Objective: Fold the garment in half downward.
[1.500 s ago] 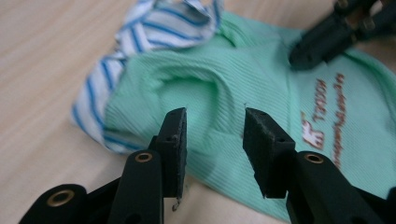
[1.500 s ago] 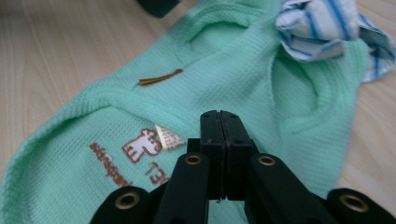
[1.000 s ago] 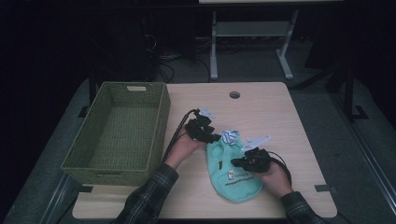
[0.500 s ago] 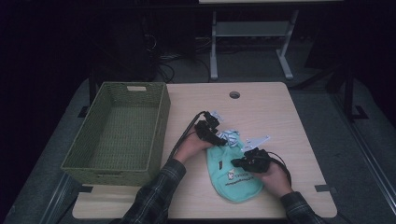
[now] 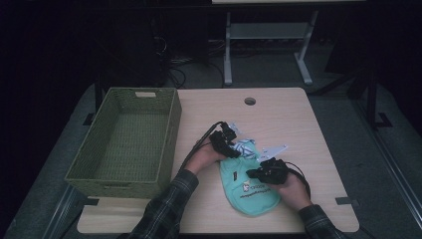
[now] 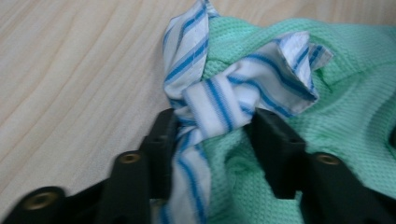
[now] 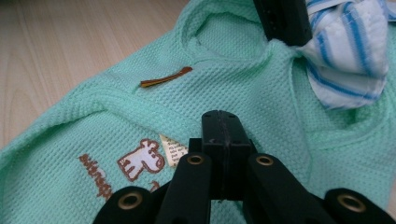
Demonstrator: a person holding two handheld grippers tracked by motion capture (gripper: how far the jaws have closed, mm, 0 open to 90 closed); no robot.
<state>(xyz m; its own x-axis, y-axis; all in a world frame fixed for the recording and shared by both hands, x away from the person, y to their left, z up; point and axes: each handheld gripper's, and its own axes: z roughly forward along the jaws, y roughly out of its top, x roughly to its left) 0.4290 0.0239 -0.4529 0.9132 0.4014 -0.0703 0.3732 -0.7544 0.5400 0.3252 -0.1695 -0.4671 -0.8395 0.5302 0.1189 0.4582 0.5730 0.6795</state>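
Our left tool (image 6: 212, 135) stood with its jaws half apart around a bunched fold of the striped cloth (image 6: 224, 100); they had just been closing, with that fold between them, and in the left gripper view the fabric seemed pinched at both inner faces, so we judged it gripped. Our right tool (image 7: 223, 140) was fully closed, its two jaws pressed flat together and resting on the mint-green garment (image 7: 233, 88); whether a pinch of the knit was caught between them we could not tell.

From the high view, the left tool (image 5: 225, 142) sat at the upper edge of the garment (image 5: 251, 191) and the right tool (image 5: 268, 172) on its right side, both near the middle of the table (image 5: 288, 114). The wicker basket (image 5: 171, 129) stood at the table's left and appeared empty. We judged the work to be at an early stage: the clothes were not yet sorted or put away, the striped piece was only just being taken up, and everything from lifting it clear to carrying it off remained.

The garment was a small waffle-knit piece, mint green, lying rumpled but mostly flat, with a brown-and-white animal patch (image 7: 140, 158) and brown lettering on its front and a small brown tab (image 7: 166, 77) near the neck opening. The striped cloth was white with blue stripes, crumpled and lying partly on the green knit.
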